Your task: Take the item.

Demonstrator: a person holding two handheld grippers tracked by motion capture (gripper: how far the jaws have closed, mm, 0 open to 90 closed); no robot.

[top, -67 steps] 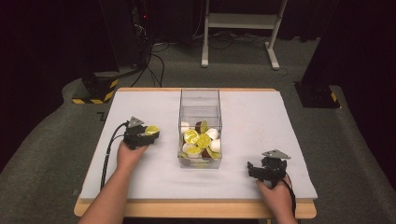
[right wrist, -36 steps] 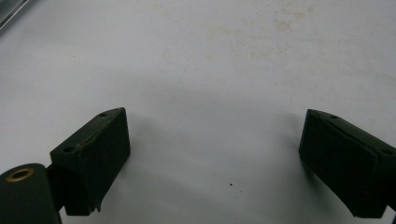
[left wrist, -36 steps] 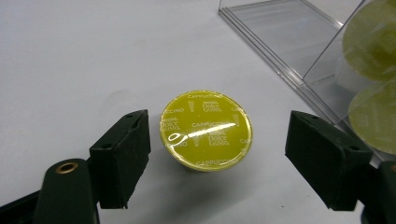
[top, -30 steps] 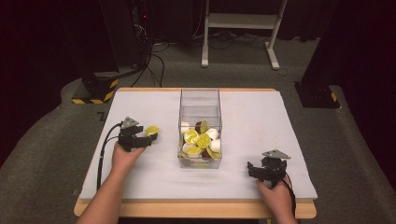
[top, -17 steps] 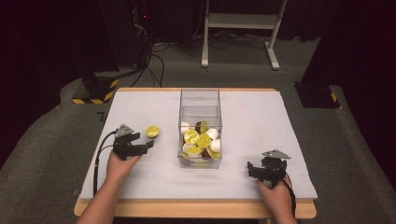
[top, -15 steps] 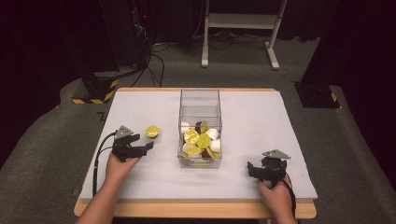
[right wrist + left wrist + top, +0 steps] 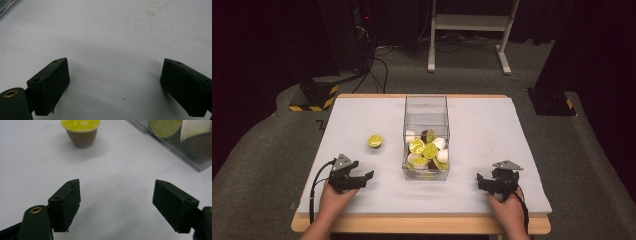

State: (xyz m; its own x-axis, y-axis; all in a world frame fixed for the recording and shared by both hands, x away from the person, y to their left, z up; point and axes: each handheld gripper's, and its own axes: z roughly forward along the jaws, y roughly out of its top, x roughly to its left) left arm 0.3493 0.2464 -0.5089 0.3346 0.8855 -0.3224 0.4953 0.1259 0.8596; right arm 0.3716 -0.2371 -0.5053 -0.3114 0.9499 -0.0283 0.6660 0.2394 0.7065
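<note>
Both grippers' jaws apart, empty

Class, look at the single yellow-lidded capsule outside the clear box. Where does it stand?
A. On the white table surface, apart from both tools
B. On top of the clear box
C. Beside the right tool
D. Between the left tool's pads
A: the capsule stands upright on the table, left of the clear box, with bare surface between it and the open left tool.

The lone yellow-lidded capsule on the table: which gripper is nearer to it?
Left. The left gripper sits just below and left of the capsule, jaws open. The right gripper rests beyond the clear box, far off.
</note>
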